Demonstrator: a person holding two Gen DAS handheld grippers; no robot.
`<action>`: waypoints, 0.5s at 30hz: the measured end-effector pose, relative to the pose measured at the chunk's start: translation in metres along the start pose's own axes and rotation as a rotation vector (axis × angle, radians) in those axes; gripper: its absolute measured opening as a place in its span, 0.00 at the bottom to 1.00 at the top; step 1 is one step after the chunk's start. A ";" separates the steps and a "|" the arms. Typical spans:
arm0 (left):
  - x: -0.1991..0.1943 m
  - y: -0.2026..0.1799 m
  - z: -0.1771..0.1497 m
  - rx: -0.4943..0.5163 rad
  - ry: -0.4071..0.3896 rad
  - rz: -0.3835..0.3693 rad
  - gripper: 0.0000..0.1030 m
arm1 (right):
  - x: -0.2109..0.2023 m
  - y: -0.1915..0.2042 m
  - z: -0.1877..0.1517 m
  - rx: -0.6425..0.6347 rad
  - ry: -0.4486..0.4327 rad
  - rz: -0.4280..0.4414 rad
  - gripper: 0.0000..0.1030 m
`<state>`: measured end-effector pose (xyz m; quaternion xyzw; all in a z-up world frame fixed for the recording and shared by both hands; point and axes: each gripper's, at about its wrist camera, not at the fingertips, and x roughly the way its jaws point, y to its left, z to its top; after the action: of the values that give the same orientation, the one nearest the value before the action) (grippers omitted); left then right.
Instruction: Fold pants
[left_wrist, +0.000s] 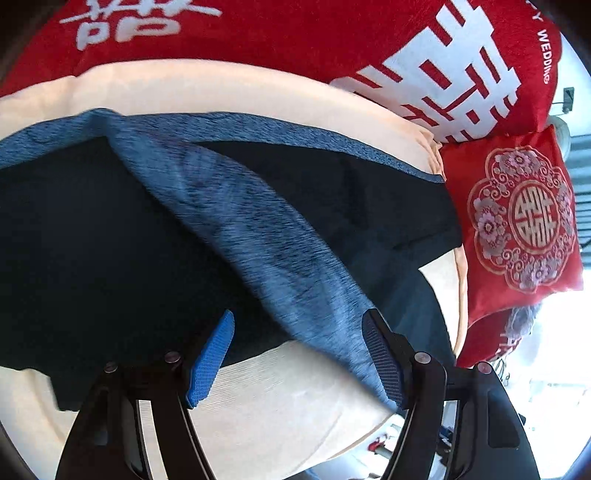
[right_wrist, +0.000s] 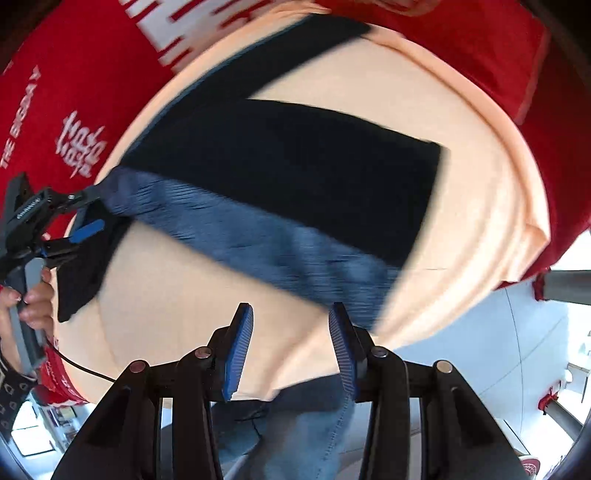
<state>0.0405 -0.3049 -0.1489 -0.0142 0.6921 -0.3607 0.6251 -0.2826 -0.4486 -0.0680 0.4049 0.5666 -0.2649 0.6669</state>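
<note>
Dark navy pants (left_wrist: 92, 240) with a heathered blue waistband (left_wrist: 266, 236) lie on a peach-covered cushion (left_wrist: 280, 398). In the left wrist view my left gripper (left_wrist: 299, 354) is open, the waistband's end lying between its blue pads and against the right pad. The right wrist view shows the pants (right_wrist: 295, 166) spread flat with the waistband (right_wrist: 258, 243) running across. My right gripper (right_wrist: 291, 350) is open and empty just short of the waistband's right end. The left gripper (right_wrist: 88, 221) shows at the far left, at the waistband's other end, in a person's hand.
Red cushions with white characters (left_wrist: 461, 74) stand behind the peach cushion, and a red embroidered pillow (left_wrist: 524, 218) lies at its right. The cushion's front edge (right_wrist: 424, 332) drops to a pale floor. Someone's jeans (right_wrist: 306, 424) show below the right gripper.
</note>
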 end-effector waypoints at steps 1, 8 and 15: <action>0.003 -0.004 0.001 0.001 0.001 0.009 0.71 | 0.002 -0.015 0.001 0.011 0.005 0.009 0.45; 0.020 -0.019 0.000 -0.004 0.005 0.068 0.71 | 0.016 -0.051 0.008 0.025 0.035 0.177 0.45; 0.021 -0.021 -0.002 -0.021 0.017 0.055 0.25 | 0.020 -0.043 0.021 0.018 0.098 0.291 0.03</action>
<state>0.0250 -0.3295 -0.1557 0.0015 0.7013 -0.3361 0.6287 -0.3024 -0.4868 -0.0970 0.5013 0.5315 -0.1503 0.6660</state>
